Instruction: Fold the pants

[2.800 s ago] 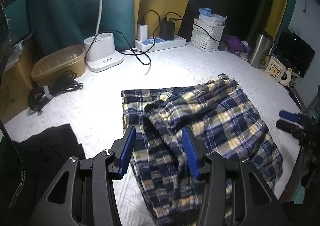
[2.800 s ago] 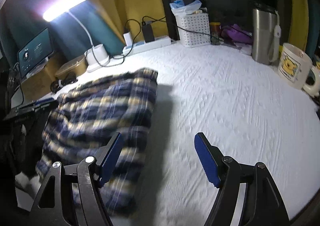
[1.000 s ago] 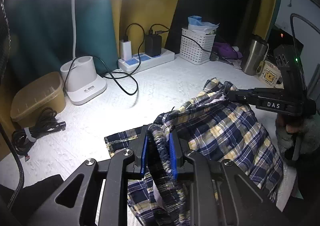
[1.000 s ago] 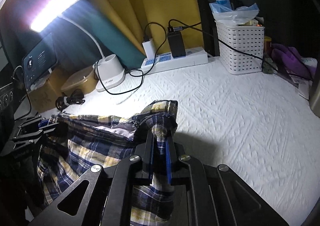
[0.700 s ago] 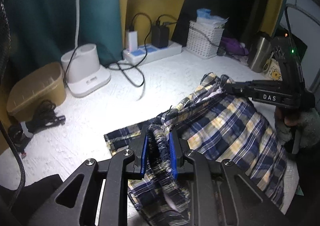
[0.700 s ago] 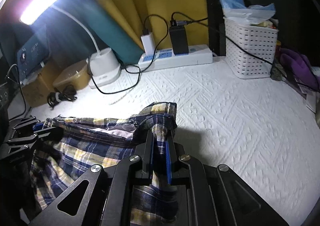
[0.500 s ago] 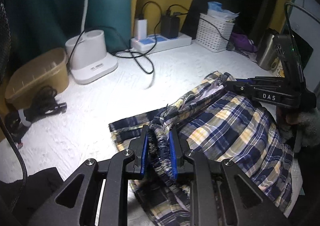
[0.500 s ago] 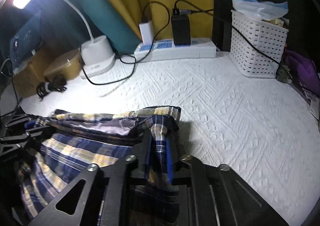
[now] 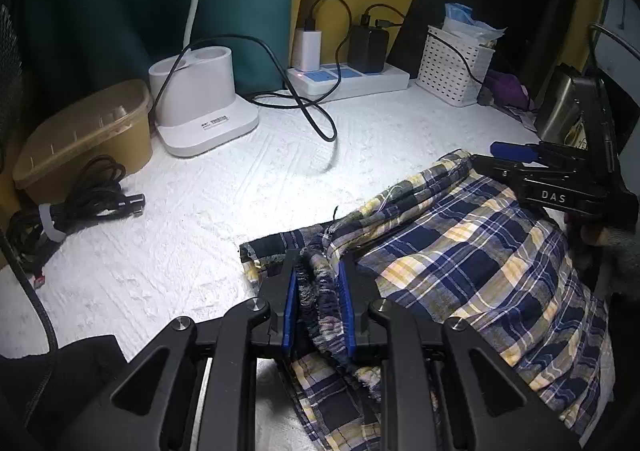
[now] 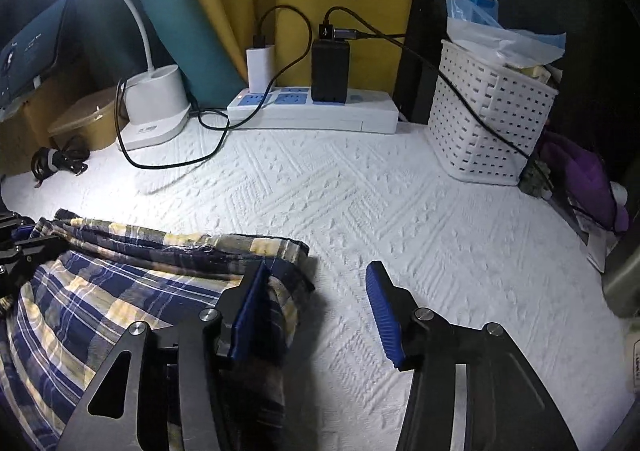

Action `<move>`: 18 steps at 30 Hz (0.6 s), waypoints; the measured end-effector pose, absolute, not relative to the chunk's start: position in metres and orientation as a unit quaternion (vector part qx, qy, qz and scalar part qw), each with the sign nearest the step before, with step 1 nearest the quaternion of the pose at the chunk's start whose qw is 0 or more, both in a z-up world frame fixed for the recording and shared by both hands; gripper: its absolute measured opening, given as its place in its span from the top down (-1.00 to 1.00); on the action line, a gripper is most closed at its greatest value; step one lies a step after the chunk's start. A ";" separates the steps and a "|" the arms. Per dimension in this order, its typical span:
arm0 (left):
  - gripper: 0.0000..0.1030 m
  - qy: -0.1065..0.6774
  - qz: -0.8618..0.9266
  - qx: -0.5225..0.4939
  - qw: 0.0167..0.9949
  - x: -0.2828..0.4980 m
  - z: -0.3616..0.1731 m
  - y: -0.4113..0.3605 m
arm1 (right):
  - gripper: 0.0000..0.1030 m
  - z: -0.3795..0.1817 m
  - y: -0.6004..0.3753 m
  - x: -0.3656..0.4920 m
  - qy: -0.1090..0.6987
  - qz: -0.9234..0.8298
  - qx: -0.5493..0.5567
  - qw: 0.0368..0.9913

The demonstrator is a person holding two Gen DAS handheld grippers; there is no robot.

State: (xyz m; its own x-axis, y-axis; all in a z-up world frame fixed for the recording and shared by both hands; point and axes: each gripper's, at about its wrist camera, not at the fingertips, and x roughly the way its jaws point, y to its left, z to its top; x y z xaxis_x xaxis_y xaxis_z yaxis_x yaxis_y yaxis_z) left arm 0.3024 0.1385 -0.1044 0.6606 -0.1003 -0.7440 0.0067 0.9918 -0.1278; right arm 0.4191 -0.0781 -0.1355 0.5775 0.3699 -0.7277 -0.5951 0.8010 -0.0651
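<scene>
A gathered hem of the plaid pants [image 9: 460, 251] is pinched in the left gripper [image 9: 318, 293], while the right gripper [image 10: 316, 303] is opening beside a freed corner; the soft, light cloth, lying folded on the desk [image 10: 360, 203], is judged best held at edges.

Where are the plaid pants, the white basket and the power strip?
plaid pants [image 9: 472, 251], left wrist view, on the top folded layer.
white basket [image 10: 492, 131], right wrist view, on its front wall.
power strip [image 10: 320, 115], right wrist view, on its front side.

Right claw [image 10: 316, 307] is opening, apparently releasing the lowered pants [image 10: 132, 279].
</scene>
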 end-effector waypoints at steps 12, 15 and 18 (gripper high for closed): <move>0.65 0.421 -0.033 -0.061 0.904 0.296 -0.101 0.139 | -0.01 -0.144 -0.104 0.401 0.401 0.289 -0.163 0.854; 0.65 0.422 -0.027 -0.053 0.905 0.296 -0.103 0.136 | 0.00 -0.149 -0.118 0.409 0.402 0.237 -0.159 0.870; 0.64 0.422 -0.026 -0.058 0.904 0.295 -0.101 0.138 | 0.00 -0.141 -0.135 0.413 0.401 0.212 -0.136 0.881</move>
